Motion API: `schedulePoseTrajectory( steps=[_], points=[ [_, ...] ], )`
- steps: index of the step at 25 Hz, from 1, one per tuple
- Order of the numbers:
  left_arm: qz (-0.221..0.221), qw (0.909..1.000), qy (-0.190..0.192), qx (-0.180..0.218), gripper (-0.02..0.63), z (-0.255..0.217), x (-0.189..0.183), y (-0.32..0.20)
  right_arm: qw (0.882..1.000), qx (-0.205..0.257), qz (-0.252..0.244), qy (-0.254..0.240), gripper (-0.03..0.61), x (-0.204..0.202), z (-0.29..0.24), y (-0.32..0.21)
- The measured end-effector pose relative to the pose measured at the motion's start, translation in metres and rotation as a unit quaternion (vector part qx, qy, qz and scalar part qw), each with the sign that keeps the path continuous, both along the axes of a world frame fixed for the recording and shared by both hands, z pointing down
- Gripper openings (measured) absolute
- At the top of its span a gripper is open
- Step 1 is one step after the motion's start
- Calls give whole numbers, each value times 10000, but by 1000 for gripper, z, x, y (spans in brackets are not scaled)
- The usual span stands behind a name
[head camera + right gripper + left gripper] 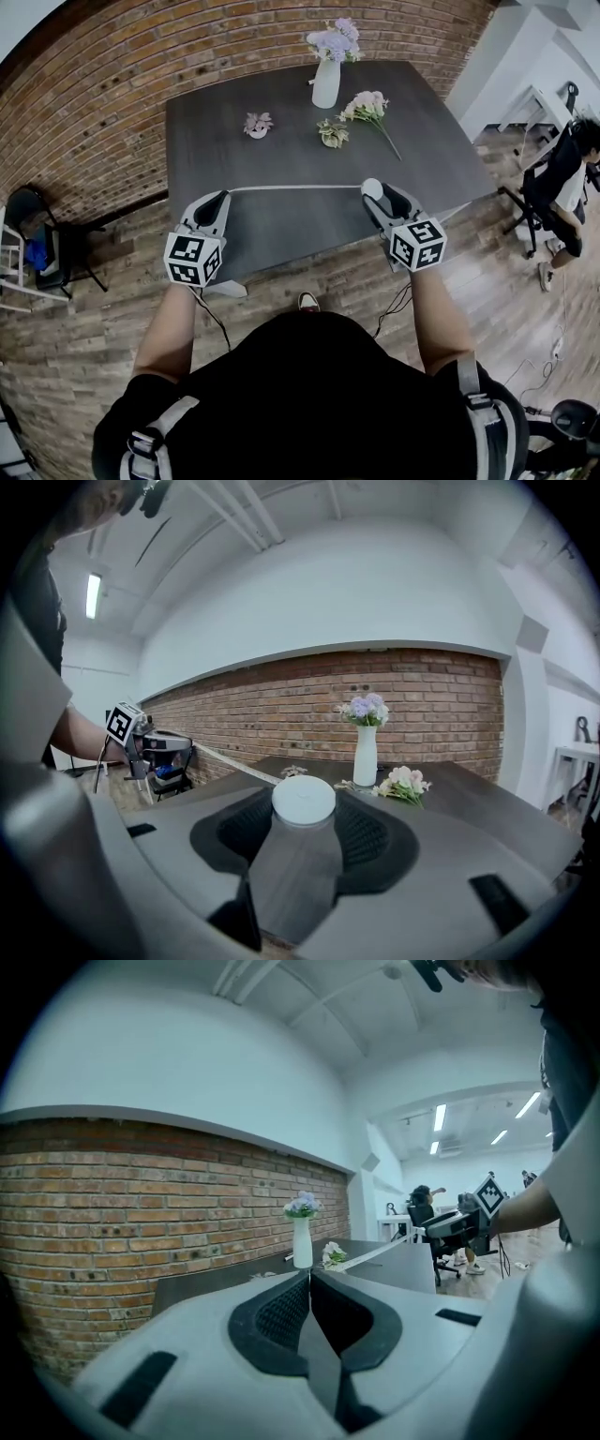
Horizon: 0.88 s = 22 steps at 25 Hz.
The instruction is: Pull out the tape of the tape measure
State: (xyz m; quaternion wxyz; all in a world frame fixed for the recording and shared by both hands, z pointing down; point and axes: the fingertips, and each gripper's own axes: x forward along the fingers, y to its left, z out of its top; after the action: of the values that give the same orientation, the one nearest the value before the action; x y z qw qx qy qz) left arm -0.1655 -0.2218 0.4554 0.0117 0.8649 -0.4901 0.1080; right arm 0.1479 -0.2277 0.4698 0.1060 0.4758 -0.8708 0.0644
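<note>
Over near half of table (281, 234): tape (291, 187) stretches straight between grippers. Right gripper (375, 193) clamps round white tape measure (303, 802), jaws wide around it. Left gripper (217, 199) pinched narrow on tape end. Judgement: draw hands apart along one level line, case steady. Twist or weak pinch risks tape snapping back.

Round white tape measure (372, 187) clamped in right gripper (378, 195). Thin pale tape (291, 187) drawn out, taut and level above the surface (281, 141), its end pinched in left gripper (217, 200).
</note>
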Motion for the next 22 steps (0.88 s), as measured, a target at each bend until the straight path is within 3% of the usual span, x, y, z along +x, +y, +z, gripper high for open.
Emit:
schedulePoseTrajectory(
  steps=[9,16,22],
  points=[
    [-115,9983,-134,-554,14,50,11,-28,9982,-598,27,108,207,10,51,-29],
    [-251,9929,-342,-1115,14,104,19,-51,9925,-1206,25,211,207,17,110,-54],
    [-283,9889,-499,-1369,14,128,26,-71,9880,-1527,13,232,207,21,138,-77]
  ],
)
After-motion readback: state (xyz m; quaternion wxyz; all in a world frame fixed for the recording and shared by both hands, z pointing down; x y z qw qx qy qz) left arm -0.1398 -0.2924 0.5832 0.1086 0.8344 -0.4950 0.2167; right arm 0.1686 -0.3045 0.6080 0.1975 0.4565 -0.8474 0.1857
